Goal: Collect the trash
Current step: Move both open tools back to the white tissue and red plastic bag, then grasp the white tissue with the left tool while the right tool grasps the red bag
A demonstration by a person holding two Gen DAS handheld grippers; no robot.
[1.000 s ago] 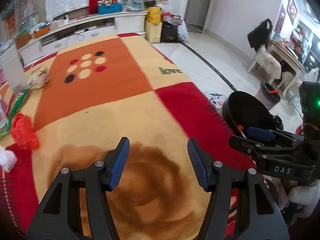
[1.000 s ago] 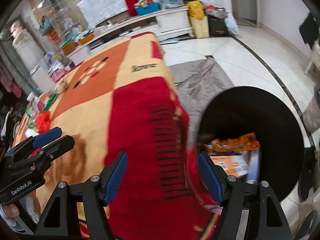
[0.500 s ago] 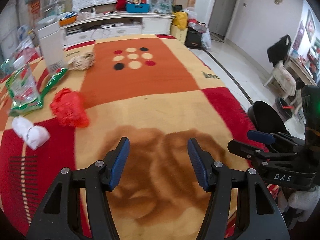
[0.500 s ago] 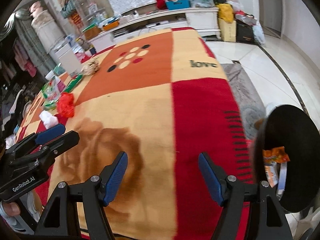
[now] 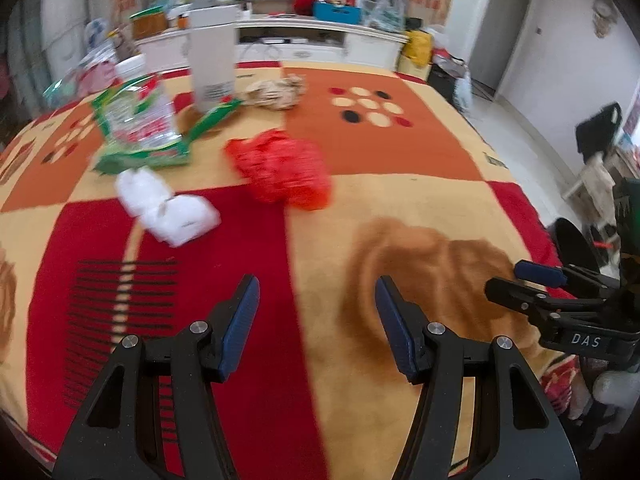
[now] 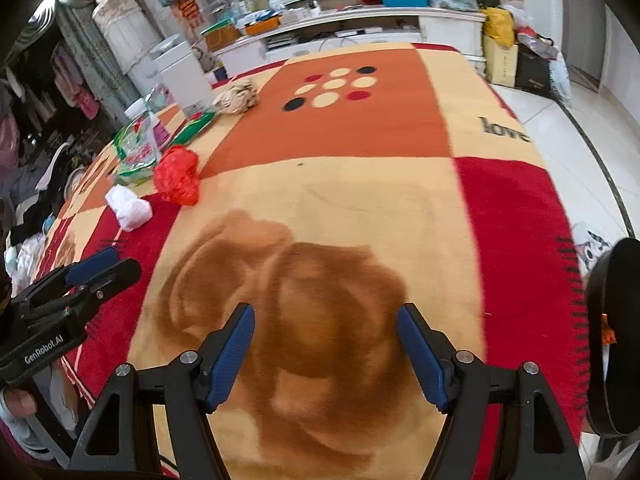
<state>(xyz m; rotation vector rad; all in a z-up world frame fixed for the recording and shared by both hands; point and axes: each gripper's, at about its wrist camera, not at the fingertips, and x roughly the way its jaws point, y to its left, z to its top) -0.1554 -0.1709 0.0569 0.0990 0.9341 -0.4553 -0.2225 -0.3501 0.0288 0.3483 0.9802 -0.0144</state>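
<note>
Left wrist view: left gripper point(image 5: 317, 300), two black fingers with blue pads, jaws apart, nothing between them, over the red, orange and cream patterned blanket point(image 5: 400, 208). Trash items counted on the blanket: five. One crumpled red plastic bag point(image 5: 280, 170) at 12 o'clock from the jaws; one crumpled white tissue wad point(image 5: 168, 208) at 11 o'clock; one green-and-clear plastic wrapper point(image 5: 140, 128) beyond it; one crumpled beige paper ball point(image 5: 276, 90) at 12 o'clock, far; one upright white carton point(image 5: 212, 68) beside the ball. Right gripper point(image 5: 536, 280) enters at 3 o'clock; its jaw state cannot be read here. Right wrist view: right gripper point(image 6: 325, 328) jaws apart, empty, over the brown rose print. One black round bin point(image 6: 612, 336) at 3 o'clock, off the blanket edge. Same five items lie at 10 to 11 o'clock, well apart from the bin.
</note>
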